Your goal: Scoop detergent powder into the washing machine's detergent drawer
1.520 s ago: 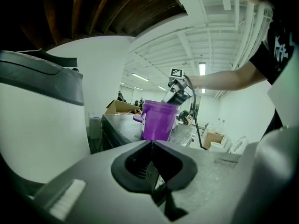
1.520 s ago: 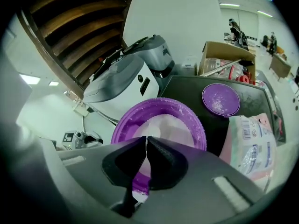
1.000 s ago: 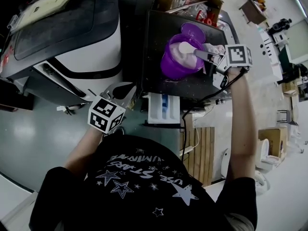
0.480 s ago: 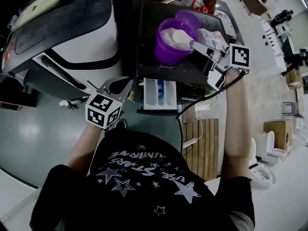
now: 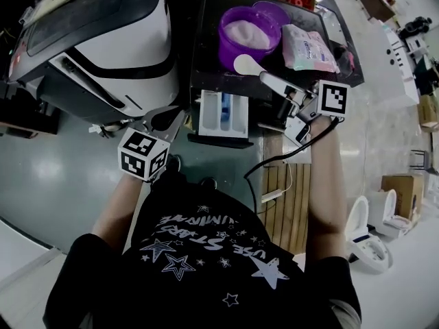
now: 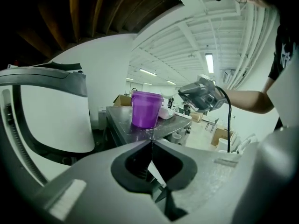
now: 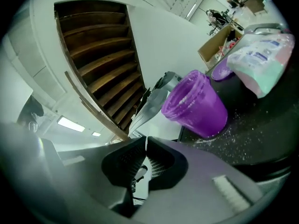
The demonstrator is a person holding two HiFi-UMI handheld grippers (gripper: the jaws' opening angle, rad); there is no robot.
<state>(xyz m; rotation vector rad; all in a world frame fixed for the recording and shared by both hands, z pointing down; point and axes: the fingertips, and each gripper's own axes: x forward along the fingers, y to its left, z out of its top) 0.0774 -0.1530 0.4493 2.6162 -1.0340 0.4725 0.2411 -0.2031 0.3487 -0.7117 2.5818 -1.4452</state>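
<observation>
A purple tub (image 5: 248, 34) of white powder stands on the dark machine top (image 5: 206, 53). It shows again in the left gripper view (image 6: 145, 108) and the right gripper view (image 7: 198, 101). Below the machine's front edge the white detergent drawer (image 5: 223, 114) is pulled out. My right gripper (image 5: 280, 89) is shut on the handle of a white scoop (image 5: 247, 65), whose bowl hangs between tub and drawer. In its own view the right gripper (image 7: 145, 143) hides the scoop. My left gripper (image 5: 167, 119) is shut and empty, left of the drawer, its tips (image 6: 150, 143) meeting.
A powder bag (image 5: 309, 46) lies right of the tub, with the purple lid (image 5: 273, 9) behind it. A large white and black machine (image 5: 103, 40) fills the left. A black cable (image 5: 274, 163) trails from the right gripper over wooden slats (image 5: 285, 197).
The right gripper has drawn the scoop out of the tub and brought it nearer, toward the drawer. The left gripper has barely moved.
</observation>
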